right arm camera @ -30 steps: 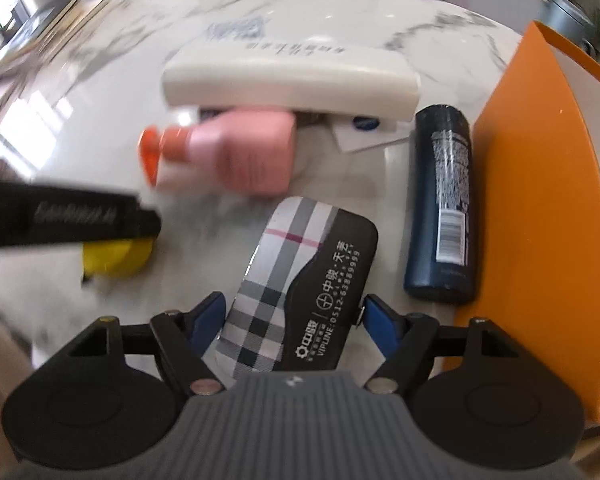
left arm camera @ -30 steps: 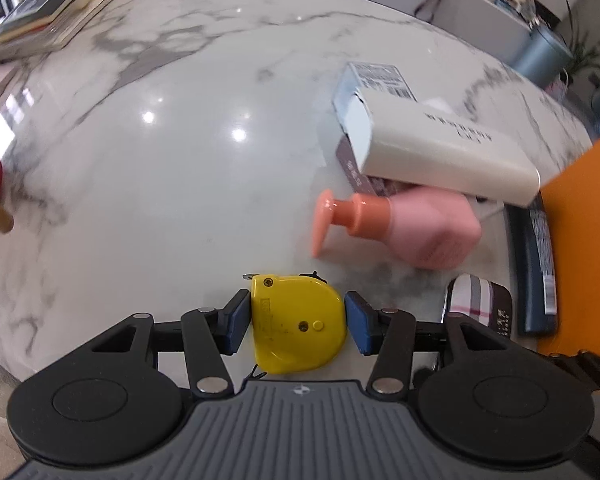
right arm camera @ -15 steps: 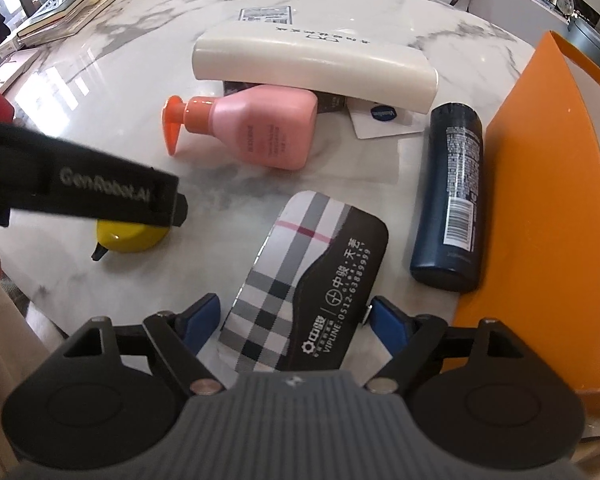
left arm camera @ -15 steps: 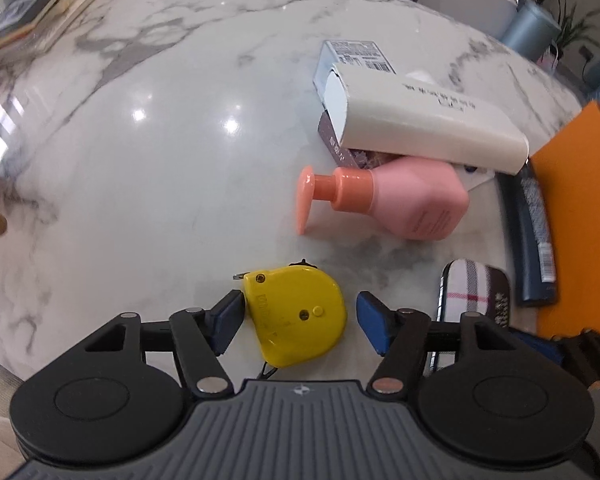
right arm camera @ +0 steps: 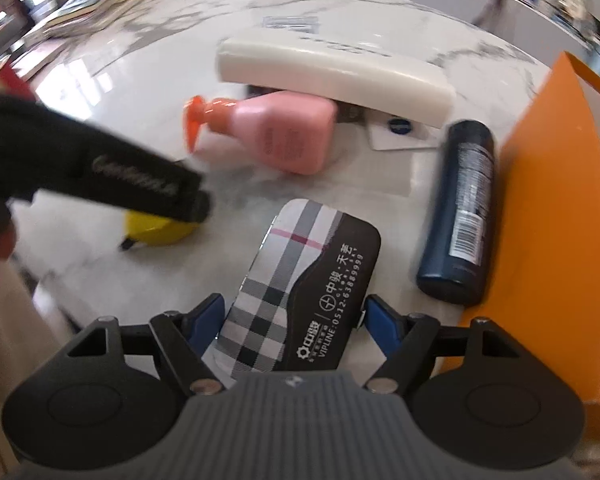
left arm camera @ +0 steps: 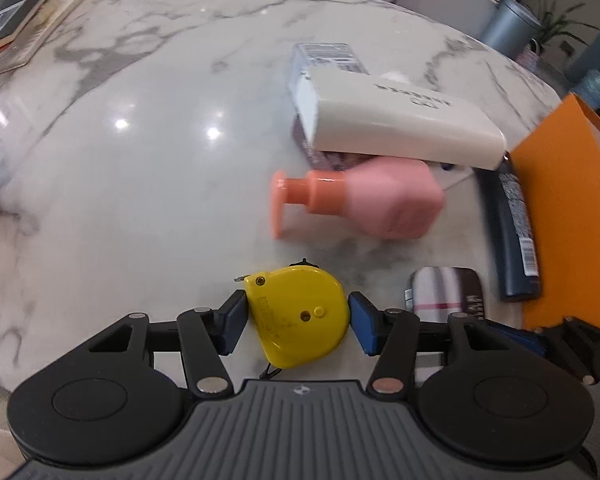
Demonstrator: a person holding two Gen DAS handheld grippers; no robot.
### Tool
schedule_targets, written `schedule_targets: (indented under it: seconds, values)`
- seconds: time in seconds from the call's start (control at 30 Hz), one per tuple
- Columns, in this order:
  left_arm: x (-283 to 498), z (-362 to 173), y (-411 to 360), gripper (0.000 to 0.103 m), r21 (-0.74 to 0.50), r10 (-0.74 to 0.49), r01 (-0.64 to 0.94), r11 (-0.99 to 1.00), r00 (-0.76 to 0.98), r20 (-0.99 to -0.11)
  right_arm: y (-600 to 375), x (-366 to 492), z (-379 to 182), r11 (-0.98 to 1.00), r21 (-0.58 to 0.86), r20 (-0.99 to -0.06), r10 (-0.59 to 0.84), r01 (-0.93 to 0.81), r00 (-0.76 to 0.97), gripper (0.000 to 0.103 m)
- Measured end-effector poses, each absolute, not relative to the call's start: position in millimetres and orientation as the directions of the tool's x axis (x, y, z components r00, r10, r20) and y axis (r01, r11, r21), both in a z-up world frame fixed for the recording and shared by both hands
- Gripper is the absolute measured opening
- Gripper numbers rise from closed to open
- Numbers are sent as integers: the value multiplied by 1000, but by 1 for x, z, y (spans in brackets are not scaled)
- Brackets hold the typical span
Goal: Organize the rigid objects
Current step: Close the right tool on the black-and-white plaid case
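Two grippers seen | left gripper [left arm camera: 297, 322]: jaws just narrowed, yellow tape measure [left arm camera: 300, 314] flanked, contact unclear | right gripper [right arm camera: 291, 326]: jaws just narrowed, plaid case [right arm camera: 300, 292] flanked, contact unclear

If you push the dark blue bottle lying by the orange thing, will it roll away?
Probably a little. The dark blue bottle looks round and lies on its side on smooth, shiny marble, so it likely rolls sideways. The orange tray sits right beside it and would probably stop it that way.
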State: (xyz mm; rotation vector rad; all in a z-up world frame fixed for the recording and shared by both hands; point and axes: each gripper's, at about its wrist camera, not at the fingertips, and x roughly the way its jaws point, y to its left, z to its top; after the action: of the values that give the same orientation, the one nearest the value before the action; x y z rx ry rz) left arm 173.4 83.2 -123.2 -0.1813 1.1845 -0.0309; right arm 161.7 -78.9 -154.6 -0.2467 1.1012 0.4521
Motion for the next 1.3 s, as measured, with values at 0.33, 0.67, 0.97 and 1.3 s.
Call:
schedule_targets:
  seconds: [0.33, 0.67, 0.97, 1.3]
  values:
    - [174, -124, 75, 67, -118, -90, -54, 992, 369, -925, -84, 171, -153, 913, 81, -909, 233, -399, 347, 79]
    - [174, -125, 68, 62, -75, -60, -24, 997, 376, -925, -69, 163, -154, 919, 14, -895, 188, -394, 406, 70]
    - [167, -109, 78, 62, -159, -125, -45, 986, 427, -896, -79, 156, -132, 911, 38, -861, 238, -410, 449, 68]
    - [146, -62, 88, 62, -217, -153, -70, 974, 504, -850, -103, 148, -83, 917, 85, -796, 298, -390, 527, 0]
